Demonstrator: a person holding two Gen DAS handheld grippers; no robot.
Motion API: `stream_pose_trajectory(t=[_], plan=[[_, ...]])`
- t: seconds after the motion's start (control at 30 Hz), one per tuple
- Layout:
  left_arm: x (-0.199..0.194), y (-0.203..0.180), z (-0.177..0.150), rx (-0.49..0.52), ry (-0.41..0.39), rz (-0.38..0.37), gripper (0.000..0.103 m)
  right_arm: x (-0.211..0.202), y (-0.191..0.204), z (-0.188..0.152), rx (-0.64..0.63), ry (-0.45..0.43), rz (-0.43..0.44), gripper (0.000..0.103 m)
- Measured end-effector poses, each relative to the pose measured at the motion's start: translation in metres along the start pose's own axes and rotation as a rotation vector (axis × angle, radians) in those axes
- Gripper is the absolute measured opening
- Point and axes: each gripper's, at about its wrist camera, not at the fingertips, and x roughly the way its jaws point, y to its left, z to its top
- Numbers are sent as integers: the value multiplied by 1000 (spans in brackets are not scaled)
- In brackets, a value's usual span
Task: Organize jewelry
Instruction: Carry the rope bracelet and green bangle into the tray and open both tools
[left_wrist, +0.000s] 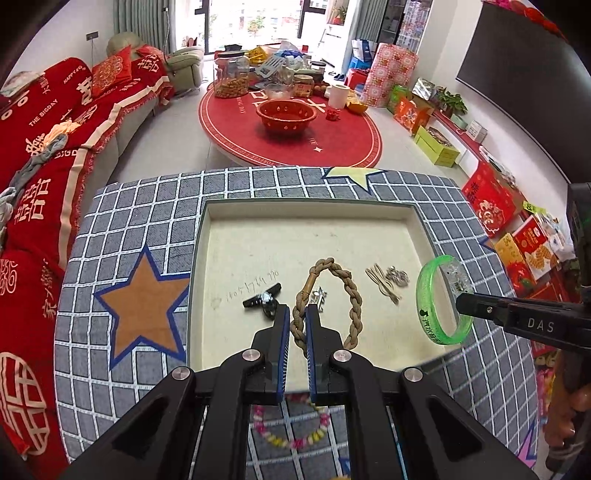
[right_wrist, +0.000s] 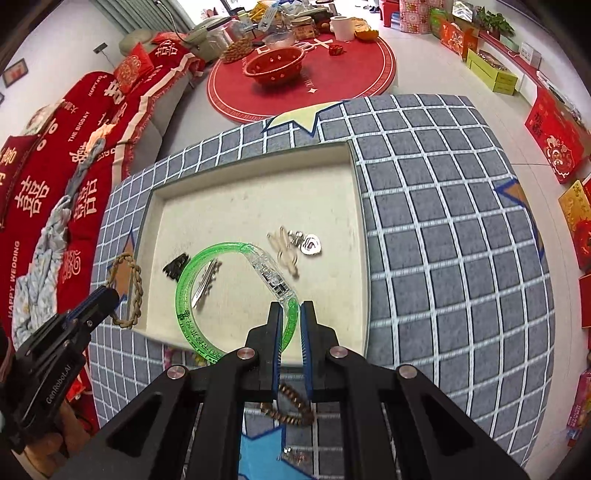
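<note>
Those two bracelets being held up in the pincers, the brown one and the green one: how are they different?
The braided bracelet is dull tan twisted cord; the green bangle is see-through plastic with a clear block set into it. The braided bracelet looks soft and sags into a long loop; the green bangle keeps a stiff round hoop. The left gripper pinches the braided one, the right gripper the green one. Both are clamped by a single edge above the cream tray.
</note>
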Motion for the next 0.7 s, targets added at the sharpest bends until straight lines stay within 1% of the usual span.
stream_pose_trajectory(t=[0.17, 0.43, 0.57, 0.7], plan=[[24, -2, 12, -9, 17, 22, 22, 17, -5, 21, 6, 4, -18, 10], [61, 0, 39, -19, 35, 58, 22, 45, -8, 44, -6, 24, -35, 10], [80, -2, 48, 1, 47, 92, 22, 61, -12, 61, 5, 28, -39, 10], [100, -4, 52, 17, 71, 115, 22, 76, -15, 69, 6, 43, -47, 10]])
